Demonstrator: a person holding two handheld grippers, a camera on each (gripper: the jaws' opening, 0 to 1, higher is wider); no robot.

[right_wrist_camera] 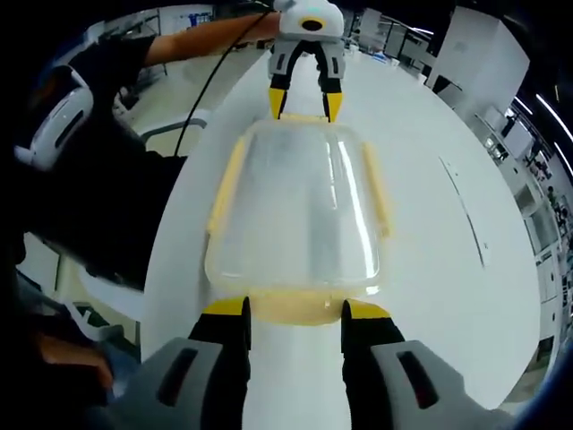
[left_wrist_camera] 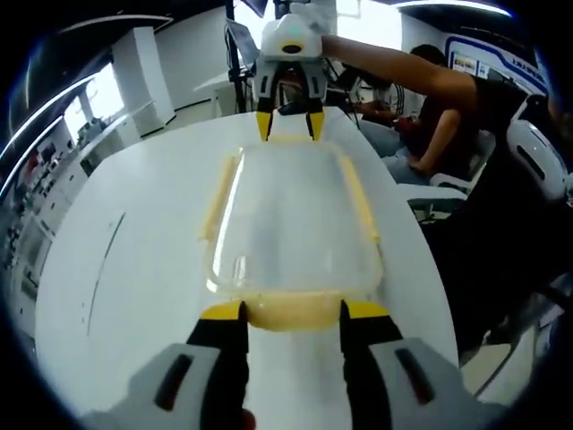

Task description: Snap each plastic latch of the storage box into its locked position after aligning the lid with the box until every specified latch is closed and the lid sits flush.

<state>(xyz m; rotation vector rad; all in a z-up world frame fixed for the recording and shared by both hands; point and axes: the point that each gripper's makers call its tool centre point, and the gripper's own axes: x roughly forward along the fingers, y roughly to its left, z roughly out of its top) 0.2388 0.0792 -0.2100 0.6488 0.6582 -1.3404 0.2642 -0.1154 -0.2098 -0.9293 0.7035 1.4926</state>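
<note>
A clear plastic storage box [left_wrist_camera: 291, 219] [right_wrist_camera: 295, 206] with its lid on lies lengthwise on a white table [left_wrist_camera: 116, 269] [right_wrist_camera: 430, 269]. Yellow latches run along both long sides [left_wrist_camera: 218, 199] [left_wrist_camera: 360, 199]. In the left gripper view my left gripper [left_wrist_camera: 294, 313] stands open, its yellow-tipped jaws straddling the near end latch [left_wrist_camera: 291, 315]. At the far end the right gripper [left_wrist_camera: 288, 124] straddles the opposite latch. The right gripper view mirrors this: my right gripper [right_wrist_camera: 295, 310] is open around its near end latch [right_wrist_camera: 295, 309], and the left gripper [right_wrist_camera: 305, 105] sits at the far end.
A person's arm [right_wrist_camera: 197, 40] reaches in along the table. A seated person [left_wrist_camera: 439, 98] and a dark chair with a white headrest [left_wrist_camera: 537, 152] [right_wrist_camera: 54, 107] are beside the table edge. Office furniture stands behind.
</note>
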